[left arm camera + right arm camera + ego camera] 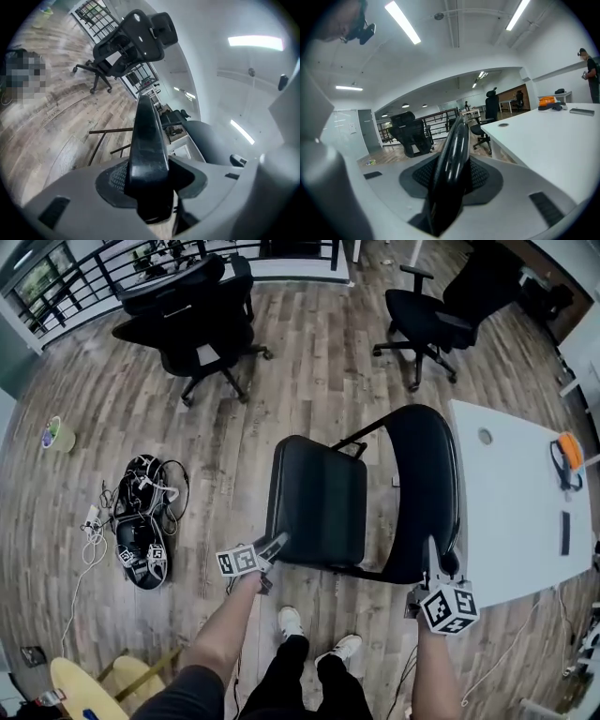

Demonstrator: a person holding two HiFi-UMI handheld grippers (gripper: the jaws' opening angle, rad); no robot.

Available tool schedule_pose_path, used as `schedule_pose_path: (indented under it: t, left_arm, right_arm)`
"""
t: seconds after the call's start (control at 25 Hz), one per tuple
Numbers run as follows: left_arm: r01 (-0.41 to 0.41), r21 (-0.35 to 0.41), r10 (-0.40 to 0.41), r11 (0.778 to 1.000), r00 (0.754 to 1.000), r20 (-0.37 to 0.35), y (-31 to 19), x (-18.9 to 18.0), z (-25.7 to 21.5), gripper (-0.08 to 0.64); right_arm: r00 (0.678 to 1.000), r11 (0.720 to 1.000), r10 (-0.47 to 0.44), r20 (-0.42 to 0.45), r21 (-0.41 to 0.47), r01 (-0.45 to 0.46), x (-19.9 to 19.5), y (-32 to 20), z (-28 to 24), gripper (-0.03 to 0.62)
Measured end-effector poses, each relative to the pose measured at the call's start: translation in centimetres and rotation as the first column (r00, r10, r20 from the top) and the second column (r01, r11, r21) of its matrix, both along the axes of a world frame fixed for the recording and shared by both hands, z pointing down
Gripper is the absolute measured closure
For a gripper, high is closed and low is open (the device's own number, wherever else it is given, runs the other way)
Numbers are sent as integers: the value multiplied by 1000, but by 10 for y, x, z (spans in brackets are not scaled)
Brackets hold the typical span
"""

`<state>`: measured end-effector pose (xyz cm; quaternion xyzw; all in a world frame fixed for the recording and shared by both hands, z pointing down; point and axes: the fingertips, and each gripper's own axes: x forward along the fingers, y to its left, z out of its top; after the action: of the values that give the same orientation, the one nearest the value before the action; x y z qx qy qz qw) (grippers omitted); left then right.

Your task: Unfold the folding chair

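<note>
The folding chair stands on the wood floor, its black padded seat point(319, 501) tilted and its black backrest point(427, 488) to the right on a thin metal frame point(361, 439). My left gripper point(272, 547) is shut on the near edge of the seat point(147, 136), which runs edge-on between the jaws of this left gripper point(150, 183). My right gripper point(433, 568) is shut on the near edge of the backrest point(454, 140), which likewise stands edge-on in the right gripper point(452, 182).
A white desk point(511, 521) stands close on the right of the chair, with an orange object point(567, 451) on it. Two black office chairs point(197, 324) point(431, 320) stand farther off. Cables and a black bundle point(141, 526) lie on the floor left. The person's feet point(291, 620) are just behind the chair.
</note>
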<state>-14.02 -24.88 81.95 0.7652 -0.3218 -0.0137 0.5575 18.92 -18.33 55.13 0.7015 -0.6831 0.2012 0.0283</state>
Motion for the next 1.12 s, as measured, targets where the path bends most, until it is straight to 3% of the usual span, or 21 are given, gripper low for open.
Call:
schedule_pose_path:
  t: [0.24, 0.44, 0.56, 0.6, 0.72, 0.88, 1.0, 1.12]
  left_arm:
    - [124, -3, -124, 992, 989, -75, -15, -48, 48, 370]
    - [182, -29, -184, 983, 973, -141, -21, -75, 83, 364]
    - [220, -64, -229, 974, 938, -259, -26, -82, 89, 359]
    - [230, -65, -239, 971, 935, -263, -27, -87, 95, 357]
    - [251, -65, -259, 966, 950, -172, -30, -109, 126, 353]
    - [268, -91, -282, 959, 935, -217, -37, -120, 139, 339]
    - [300, -83, -309, 950, 940, -142, -36, -134, 154, 325]
    - [310, -95, -323, 946, 922, -212, -38, -132, 153, 322]
  right_arm:
    - [999, 1000, -4, 39, 27, 3, -8, -4, 31, 449]
    - [997, 1000, 2, 74, 19, -3, -14, -4, 51, 449]
    - [995, 1000, 4, 99, 23, -6, -18, -4, 64, 451]
    - [994, 1000, 3, 107, 26, -5, -19, -5, 67, 451]
    - [992, 999, 6, 130, 32, -11, -21, -6, 77, 456]
    - [988, 999, 8, 155, 36, -14, -30, -5, 92, 457]
    - [986, 999, -6, 165, 36, 0, -35, -7, 95, 457]
    - [984, 999, -16, 176, 31, 11, -41, -11, 94, 462]
